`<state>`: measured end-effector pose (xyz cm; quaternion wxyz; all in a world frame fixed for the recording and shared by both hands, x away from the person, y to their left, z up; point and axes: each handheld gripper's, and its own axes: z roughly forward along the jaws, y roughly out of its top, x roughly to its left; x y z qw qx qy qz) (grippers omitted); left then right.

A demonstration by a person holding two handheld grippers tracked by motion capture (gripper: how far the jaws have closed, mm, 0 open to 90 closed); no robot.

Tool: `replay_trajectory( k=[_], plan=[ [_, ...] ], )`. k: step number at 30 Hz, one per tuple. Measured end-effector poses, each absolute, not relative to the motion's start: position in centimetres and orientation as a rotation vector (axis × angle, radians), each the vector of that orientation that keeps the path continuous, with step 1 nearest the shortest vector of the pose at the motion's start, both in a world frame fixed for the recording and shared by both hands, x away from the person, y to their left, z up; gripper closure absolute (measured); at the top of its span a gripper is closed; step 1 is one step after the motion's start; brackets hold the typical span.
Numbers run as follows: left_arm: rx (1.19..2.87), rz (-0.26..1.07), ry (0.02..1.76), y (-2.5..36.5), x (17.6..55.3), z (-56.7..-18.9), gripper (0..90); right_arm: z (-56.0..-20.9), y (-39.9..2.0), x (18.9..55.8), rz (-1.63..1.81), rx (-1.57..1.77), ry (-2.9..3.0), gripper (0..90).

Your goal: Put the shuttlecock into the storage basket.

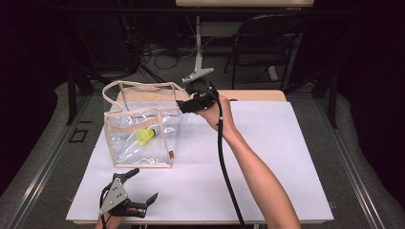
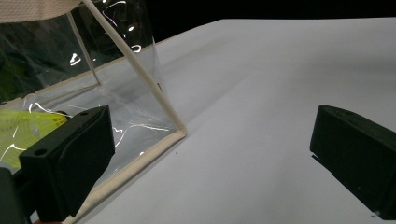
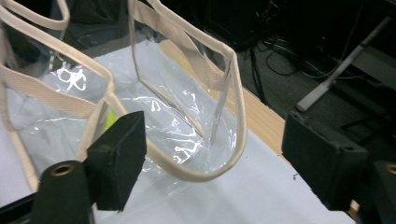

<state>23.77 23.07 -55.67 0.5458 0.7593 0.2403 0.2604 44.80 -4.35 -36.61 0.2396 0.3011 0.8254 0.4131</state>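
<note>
Bright tabletop [image 1: 267,157], dark surroundings, glare streaks on clear plastic bag [image 1: 125,138].

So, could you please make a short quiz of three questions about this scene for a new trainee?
1. True or false: the yellow object lies inside the clear bag.
2. Which gripper is nearer the bag's top edge? A) left gripper B) right gripper
3. Fill in: both grippers are ____ and hold nothing.

Key: 1 true; 2 B; 3 open.
</note>
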Motion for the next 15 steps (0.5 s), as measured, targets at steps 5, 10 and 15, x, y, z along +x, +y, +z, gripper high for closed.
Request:
replay_trajectory(
  k=[5, 10, 15],
  plan=[
    [1.802, 0.619, 0.57, 23.1, 23.7, -55.7, 0.0, -36.7, -5.5, 44.2, 1.175, 0.816, 2.269, 13.6],
    [1.799, 0.625, 0.575, 23.2, 23.6, -55.7, 0.0, -37.0, -6.2, 43.7, 1.189, 0.808, 2.284, 9.3],
    [1.801, 0.626, 0.573, 23.2, 23.6, -55.7, 0.0, -37.3, -6.8, 43.3, 1.202, 0.799, 2.285, 6.3]
  ],
)
